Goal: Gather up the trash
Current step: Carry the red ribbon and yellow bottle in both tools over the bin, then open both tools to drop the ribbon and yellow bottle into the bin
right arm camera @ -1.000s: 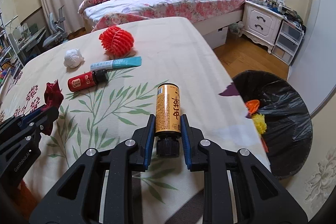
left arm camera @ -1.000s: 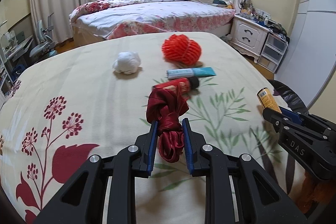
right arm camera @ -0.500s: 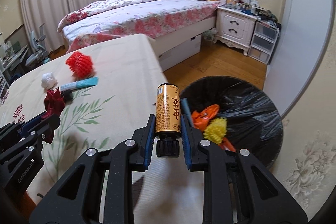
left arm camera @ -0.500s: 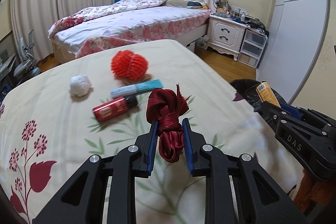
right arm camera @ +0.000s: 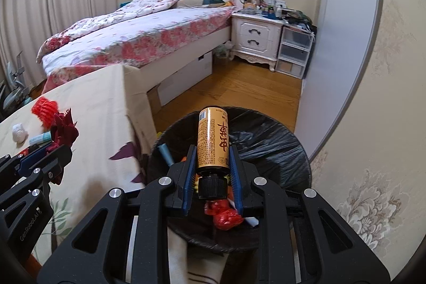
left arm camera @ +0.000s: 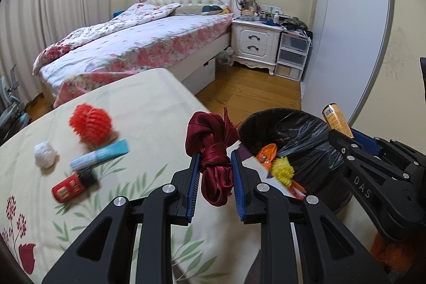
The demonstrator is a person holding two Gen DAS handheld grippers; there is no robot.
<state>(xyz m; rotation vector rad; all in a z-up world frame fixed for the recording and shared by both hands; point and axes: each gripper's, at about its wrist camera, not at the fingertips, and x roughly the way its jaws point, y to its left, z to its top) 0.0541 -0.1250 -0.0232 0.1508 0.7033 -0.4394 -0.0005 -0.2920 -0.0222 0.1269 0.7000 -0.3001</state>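
My left gripper (left arm camera: 215, 159) is shut on a knotted dark red ribbon (left arm camera: 213, 148), held above the table's right edge beside the bin. My right gripper (right arm camera: 213, 151) is shut on a gold bottle (right arm camera: 213, 141) with a black cap, right over the black-lined trash bin (right arm camera: 266, 145). The bin (left arm camera: 300, 135) holds orange and yellow scraps. On the floral tablecloth (left arm camera: 133, 103) lie a red mesh ball (left arm camera: 90, 123), a white wad (left arm camera: 45, 154), a blue tube (left arm camera: 99, 155) and a small red bottle (left arm camera: 72, 185). The right gripper with the gold bottle (left arm camera: 336, 120) shows at the right of the left wrist view.
A bed (left arm camera: 138, 44) with a flowered cover stands behind the table. A white nightstand (left arm camera: 255, 44) and clear plastic drawers (left arm camera: 293, 55) stand by the far wall. Wooden floor (right arm camera: 239, 89) lies between bed, table and bin. A white wardrobe panel (right arm camera: 346, 44) runs along the right.
Both grippers have swung right from over the table toward the bin, each keeping its load. The gold bottle now hangs over the bin; the ribbon is at the table's right edge.
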